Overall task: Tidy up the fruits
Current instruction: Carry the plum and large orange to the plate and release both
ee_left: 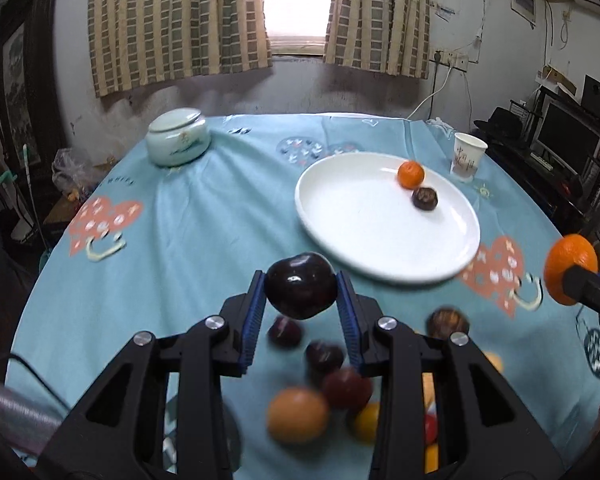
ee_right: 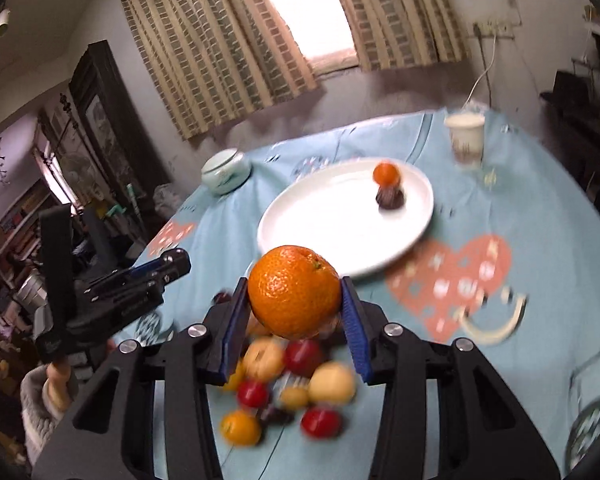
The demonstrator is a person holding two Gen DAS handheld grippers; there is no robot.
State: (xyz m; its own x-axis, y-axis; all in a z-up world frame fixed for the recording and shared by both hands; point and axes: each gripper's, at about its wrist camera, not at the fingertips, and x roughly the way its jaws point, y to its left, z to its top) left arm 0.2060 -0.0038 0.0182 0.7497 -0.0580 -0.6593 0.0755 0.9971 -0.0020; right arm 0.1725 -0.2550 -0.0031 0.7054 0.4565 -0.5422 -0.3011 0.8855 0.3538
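Mid-carry: left gripper (ee_left: 301, 288) jaws clamped on dark plum (ee_left: 301, 285), right gripper (ee_right: 296, 298) jaws clamped on orange (ee_right: 294, 290). Next: over white plate (ee_left: 339, 216) at one o'clock, release clear of fruit there.

Loose fruit pile (ee_right: 288, 392) blurred, partly hidden behind tools.

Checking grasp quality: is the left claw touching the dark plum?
Touching. The left wrist view shows the left claw with both blue pads pressed against the dark plum, held above the table.
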